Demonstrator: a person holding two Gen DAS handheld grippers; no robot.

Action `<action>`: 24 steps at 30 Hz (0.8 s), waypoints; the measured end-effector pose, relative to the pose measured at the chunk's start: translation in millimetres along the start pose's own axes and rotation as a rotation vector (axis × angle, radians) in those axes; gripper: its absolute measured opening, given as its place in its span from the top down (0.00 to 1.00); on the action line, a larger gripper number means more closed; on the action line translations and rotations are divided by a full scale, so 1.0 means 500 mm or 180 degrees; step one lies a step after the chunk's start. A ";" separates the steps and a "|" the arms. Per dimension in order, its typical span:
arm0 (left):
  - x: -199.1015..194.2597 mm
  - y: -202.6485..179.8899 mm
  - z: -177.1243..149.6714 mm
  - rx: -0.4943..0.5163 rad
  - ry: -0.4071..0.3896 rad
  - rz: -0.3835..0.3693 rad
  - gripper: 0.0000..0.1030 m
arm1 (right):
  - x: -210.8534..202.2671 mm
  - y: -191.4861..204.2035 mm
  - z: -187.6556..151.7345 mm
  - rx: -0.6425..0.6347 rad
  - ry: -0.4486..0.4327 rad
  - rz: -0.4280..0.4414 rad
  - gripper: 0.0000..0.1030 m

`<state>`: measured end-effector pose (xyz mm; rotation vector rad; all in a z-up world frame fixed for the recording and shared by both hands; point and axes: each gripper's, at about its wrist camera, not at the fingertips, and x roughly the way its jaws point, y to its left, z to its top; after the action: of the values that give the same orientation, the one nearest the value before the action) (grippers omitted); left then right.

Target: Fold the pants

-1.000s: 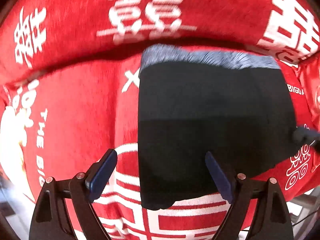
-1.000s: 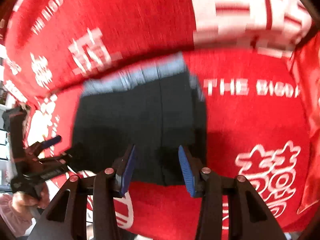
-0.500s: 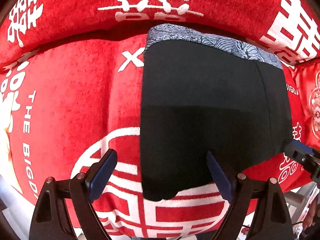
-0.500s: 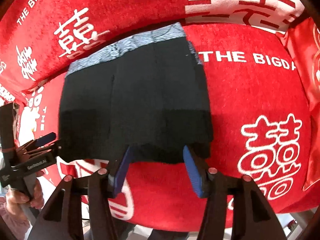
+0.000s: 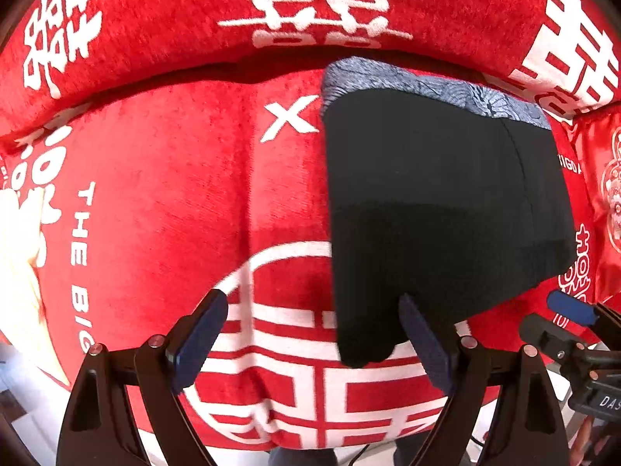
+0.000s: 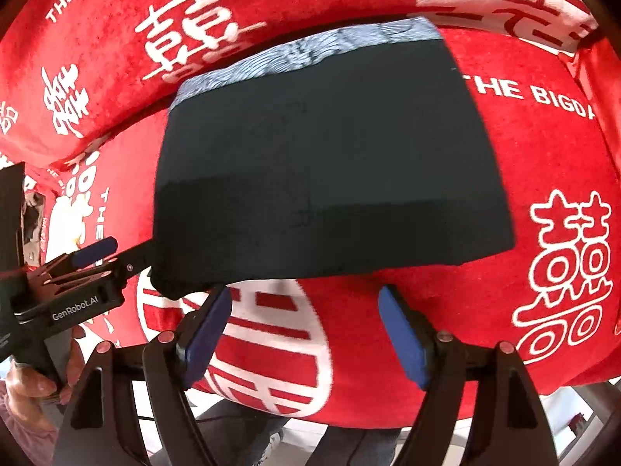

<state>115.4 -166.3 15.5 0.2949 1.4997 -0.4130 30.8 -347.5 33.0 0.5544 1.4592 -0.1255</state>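
The black pants (image 5: 438, 209) lie folded into a flat rectangle on the red sofa seat (image 5: 163, 202), with the blue-grey patterned waistband (image 5: 427, 89) against the backrest. My left gripper (image 5: 312, 334) hovers open over the pants' near left corner, gripping nothing. In the right wrist view the pants (image 6: 330, 155) fill the centre. My right gripper (image 6: 306, 330) sits just in front of their near edge; its jaws are opening and only red fabric shows between them. The left gripper (image 6: 112, 256) appears there at the pants' left corner, and the right gripper (image 5: 570, 310) shows at the left view's right edge.
The red backrest (image 5: 310, 7) with white characters rises behind the pants. A red satin cushion (image 5: 605, 194) lies at the right. The seat's front edge drops to a pale floor (image 6: 485, 439). A hand (image 6: 35, 380) holds the left gripper's handle.
The right gripper's jaws have spread wide and it has drawn back off the pants' near edge. The left gripper has shifted slightly, still open. The pants lie still.
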 end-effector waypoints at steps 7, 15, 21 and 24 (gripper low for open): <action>-0.006 0.037 -0.003 -0.0017 -0.0017 0.0021 0.12 | 0.004 0.036 -0.004 0.0026 -0.0024 -0.0023 0.21; -0.005 0.044 -0.006 0.0010 -0.0047 0.0075 0.12 | -0.001 0.033 -0.008 0.0062 -0.0078 -0.0056 0.21; -0.017 0.050 0.020 -0.0109 -0.0147 0.0142 0.12 | -0.027 0.008 0.001 0.0074 -0.0187 -0.0029 0.21; -0.016 0.050 0.049 -0.0193 -0.0182 0.0175 0.12 | -0.041 -0.014 0.011 0.0103 -0.0246 -0.0025 0.21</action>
<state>148.5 -153.8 23.3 0.2738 1.4422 -0.3289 30.0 -361.0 50.9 0.5644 1.3865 -0.1752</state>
